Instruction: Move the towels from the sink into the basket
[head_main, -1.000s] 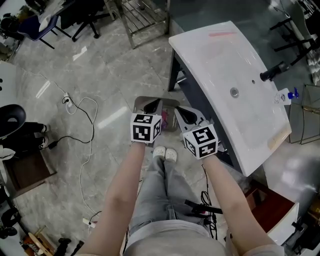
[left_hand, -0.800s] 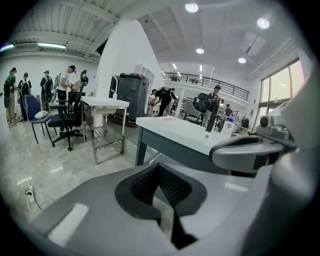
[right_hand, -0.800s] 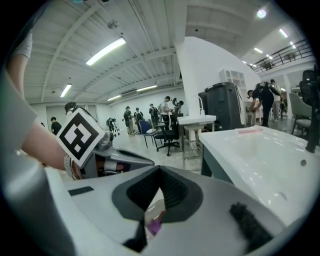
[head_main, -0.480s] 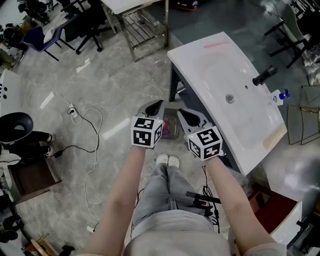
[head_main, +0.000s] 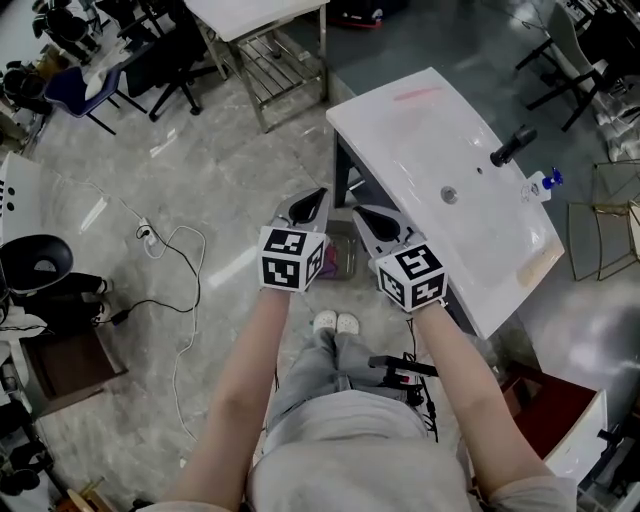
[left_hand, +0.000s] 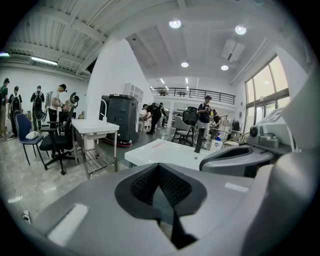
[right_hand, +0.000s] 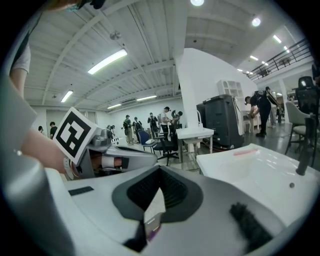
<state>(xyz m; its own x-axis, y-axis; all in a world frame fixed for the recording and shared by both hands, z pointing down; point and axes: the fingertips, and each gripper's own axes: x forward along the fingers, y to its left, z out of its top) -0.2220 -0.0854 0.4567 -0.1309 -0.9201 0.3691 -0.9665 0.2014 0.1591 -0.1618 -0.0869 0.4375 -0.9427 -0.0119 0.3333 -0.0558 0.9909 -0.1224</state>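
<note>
Head view shows the left gripper (head_main: 316, 196) and right gripper (head_main: 364, 214) side by side, both with jaws pressed together and holding nothing. Below and between them, the basket (head_main: 350, 250) on the floor holds something pink, apparently a towel (head_main: 333, 262). Farther right stands the white sink (head_main: 400, 130).

One left gripper (head_main: 318, 195), one right gripper (head_main: 362, 213), one sink (head_main: 420, 130), one tap (head_main: 512, 144), one bottle (head_main: 536, 186), one basket (head_main: 347, 262).
</note>
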